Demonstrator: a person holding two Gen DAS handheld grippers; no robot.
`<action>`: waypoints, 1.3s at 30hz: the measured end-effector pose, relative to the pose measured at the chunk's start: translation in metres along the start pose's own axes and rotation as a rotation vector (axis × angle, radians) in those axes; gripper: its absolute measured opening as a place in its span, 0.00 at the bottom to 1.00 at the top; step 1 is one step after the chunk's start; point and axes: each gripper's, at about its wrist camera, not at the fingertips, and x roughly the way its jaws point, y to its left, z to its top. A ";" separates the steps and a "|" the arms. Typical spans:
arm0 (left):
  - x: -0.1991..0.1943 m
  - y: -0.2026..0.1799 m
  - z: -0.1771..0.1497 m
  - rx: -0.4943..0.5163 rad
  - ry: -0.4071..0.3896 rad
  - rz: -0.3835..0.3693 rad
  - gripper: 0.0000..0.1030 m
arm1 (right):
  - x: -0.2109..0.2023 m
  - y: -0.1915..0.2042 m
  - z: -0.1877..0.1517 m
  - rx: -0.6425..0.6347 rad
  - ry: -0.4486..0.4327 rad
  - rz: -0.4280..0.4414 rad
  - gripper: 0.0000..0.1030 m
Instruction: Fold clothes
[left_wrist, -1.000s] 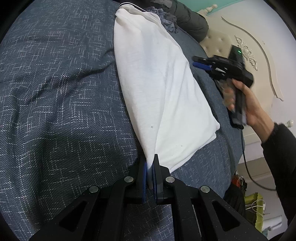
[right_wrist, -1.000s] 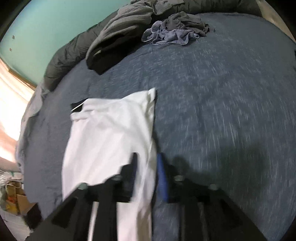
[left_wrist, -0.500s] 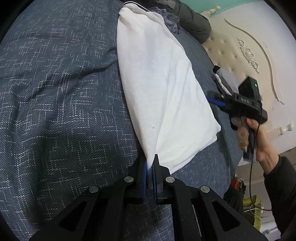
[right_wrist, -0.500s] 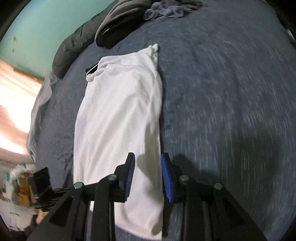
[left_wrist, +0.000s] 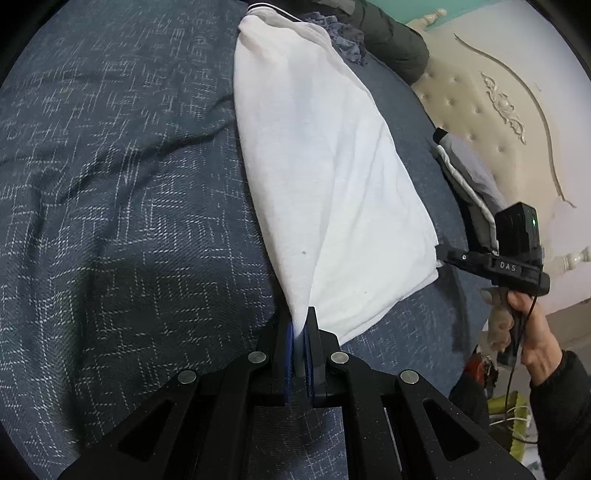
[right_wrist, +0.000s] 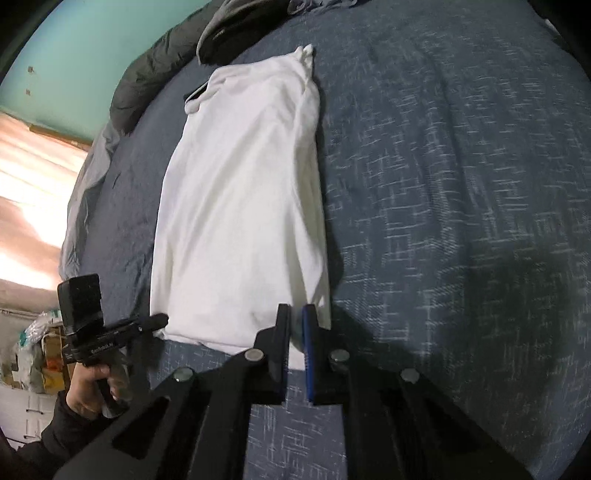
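Observation:
A white shirt (left_wrist: 328, 162) lies folded lengthwise into a long strip on the dark blue bed cover (left_wrist: 110, 221); it also shows in the right wrist view (right_wrist: 240, 206). My left gripper (left_wrist: 300, 325) is shut on the shirt's near left hem corner. My right gripper (right_wrist: 295, 325) has its jaws narrowly apart around the near right hem corner, with white cloth between them. In the left wrist view the right gripper (left_wrist: 443, 254) touches the shirt's right edge. In the right wrist view the left gripper (right_wrist: 159, 321) sits at the other hem corner.
Dark grey clothes (right_wrist: 229, 33) and a crumpled bluish garment (left_wrist: 347, 40) lie at the far end of the bed. A cream padded headboard (left_wrist: 491, 110) stands to the right. A folded grey garment (left_wrist: 469, 173) lies by it. Clutter (right_wrist: 40, 350) sits beside the bed.
My right gripper has come down to the shirt's near right hem corner and its jaws have narrowed around the cloth. My left gripper has stayed shut on its corner.

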 end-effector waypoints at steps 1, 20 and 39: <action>-0.002 0.000 0.000 -0.001 0.001 0.001 0.05 | -0.004 0.000 -0.001 -0.004 -0.008 -0.001 0.05; -0.006 -0.001 0.004 -0.044 0.033 -0.011 0.06 | 0.002 -0.001 -0.014 -0.072 0.079 -0.064 0.04; 0.002 -0.003 0.021 -0.118 -0.007 0.018 0.43 | 0.021 -0.033 0.012 -0.033 0.168 0.078 0.51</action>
